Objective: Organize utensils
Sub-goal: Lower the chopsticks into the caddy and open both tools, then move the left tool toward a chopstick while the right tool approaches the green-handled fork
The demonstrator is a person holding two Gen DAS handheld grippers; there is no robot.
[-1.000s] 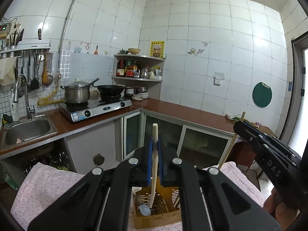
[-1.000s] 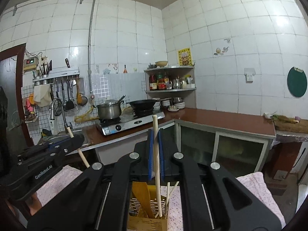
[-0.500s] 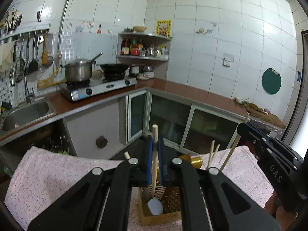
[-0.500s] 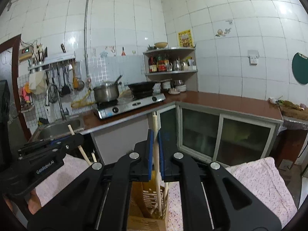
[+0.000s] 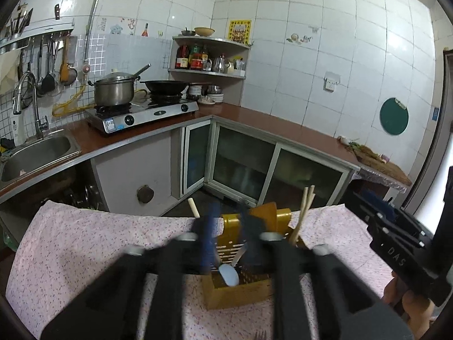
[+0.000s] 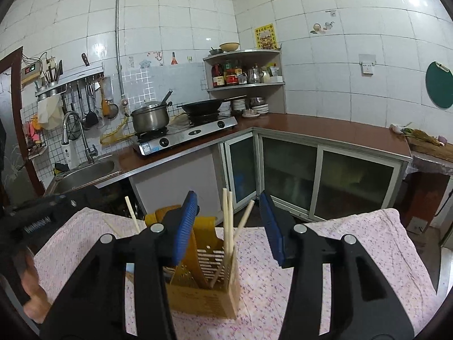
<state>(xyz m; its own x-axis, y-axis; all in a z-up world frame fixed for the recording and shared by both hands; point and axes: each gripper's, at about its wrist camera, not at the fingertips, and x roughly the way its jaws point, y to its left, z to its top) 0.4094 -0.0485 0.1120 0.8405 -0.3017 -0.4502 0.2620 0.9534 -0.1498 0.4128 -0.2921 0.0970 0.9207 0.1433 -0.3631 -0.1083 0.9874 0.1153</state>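
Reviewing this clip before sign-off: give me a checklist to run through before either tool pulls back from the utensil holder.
1. Right tool free of the chopsticks: ok, jaws opening, pads clear of the sticks.
2. Left tool free of its chopstick: ok, jaws opening, though blurred.
3. Chopsticks inside the utensil holder: ok, leaning in its compartments.
4. Holder upright on the floral cloth: ok.
5. Sticks settled at the bottom: cannot tell.

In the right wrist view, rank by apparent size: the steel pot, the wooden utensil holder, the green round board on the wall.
1. Wooden utensil holder, largest, though nearness to the camera inflates it.
2. Steel pot.
3. Green round board, partly cut by the frame edge, so close to the pot and unsure.
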